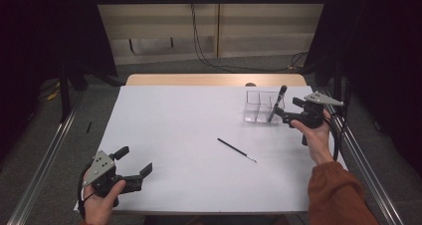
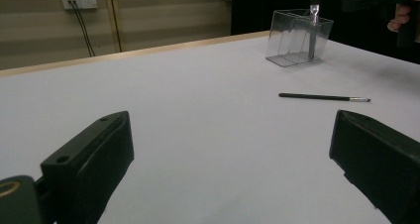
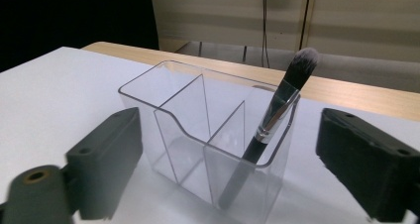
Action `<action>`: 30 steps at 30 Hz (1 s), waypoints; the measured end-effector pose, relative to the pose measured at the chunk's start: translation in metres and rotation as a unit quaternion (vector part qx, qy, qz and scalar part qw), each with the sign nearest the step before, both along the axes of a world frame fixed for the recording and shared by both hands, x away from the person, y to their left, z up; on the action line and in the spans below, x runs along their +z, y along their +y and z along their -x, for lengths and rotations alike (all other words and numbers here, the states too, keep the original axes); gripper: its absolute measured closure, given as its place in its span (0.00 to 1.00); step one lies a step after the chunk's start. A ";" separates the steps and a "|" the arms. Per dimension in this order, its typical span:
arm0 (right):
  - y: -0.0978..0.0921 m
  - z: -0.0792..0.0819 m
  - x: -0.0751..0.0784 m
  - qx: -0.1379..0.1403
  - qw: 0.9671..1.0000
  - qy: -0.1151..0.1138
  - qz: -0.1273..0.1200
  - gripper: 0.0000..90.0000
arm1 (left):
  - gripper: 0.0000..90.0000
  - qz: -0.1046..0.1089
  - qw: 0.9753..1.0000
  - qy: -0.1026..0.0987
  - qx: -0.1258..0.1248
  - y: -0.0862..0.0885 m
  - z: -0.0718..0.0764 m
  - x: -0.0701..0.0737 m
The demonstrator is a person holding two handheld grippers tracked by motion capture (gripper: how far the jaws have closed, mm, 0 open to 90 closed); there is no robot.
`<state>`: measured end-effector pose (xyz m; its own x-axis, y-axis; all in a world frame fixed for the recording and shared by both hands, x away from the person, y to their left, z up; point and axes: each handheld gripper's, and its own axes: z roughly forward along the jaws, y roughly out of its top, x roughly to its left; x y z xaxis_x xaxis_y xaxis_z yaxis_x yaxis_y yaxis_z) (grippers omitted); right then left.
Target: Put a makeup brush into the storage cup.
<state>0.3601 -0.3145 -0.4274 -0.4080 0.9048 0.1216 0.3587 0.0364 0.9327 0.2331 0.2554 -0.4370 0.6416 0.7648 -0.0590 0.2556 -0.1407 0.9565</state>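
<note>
A clear plastic organiser (image 1: 255, 107) with several compartments stands at the table's back right. A makeup brush (image 1: 276, 103) with a dark handle and pale-tipped bristles (image 3: 303, 60) leans upright in its near-right compartment (image 3: 247, 174). My right gripper (image 1: 289, 109) is open just right of the organiser, and its jaws flank the organiser (image 3: 188, 120) without touching it. A thin black brush (image 1: 237, 150) lies flat mid-table. My left gripper (image 1: 134, 161) rests open at the front left corner with nothing between its jaws. From there the thin brush (image 2: 323, 97) and the organiser (image 2: 292, 40) lie farther off.
The white table top (image 1: 174, 130) has a wooden strip (image 1: 214, 79) along its back edge. Metal rails (image 1: 45, 155) run along the floor on both sides. Cables (image 1: 199, 41) hang down the back wall. Dark curtains stand at left and right.
</note>
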 end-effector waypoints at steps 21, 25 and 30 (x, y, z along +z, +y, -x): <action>0.007 0.049 0.005 0.022 1.000 -0.016 -0.012 0.01 | 0.04 0.007 1.000 -0.004 0.005 0.003 0.002 0.002; 0.010 0.058 0.003 0.026 1.000 -0.014 -0.010 0.01 | 0.03 0.007 1.000 -0.005 0.005 0.003 0.002 0.002; 0.013 0.070 0.003 0.037 0.999 -0.020 -0.009 0.02 | 0.03 0.005 1.000 -0.005 0.004 0.002 0.002 0.001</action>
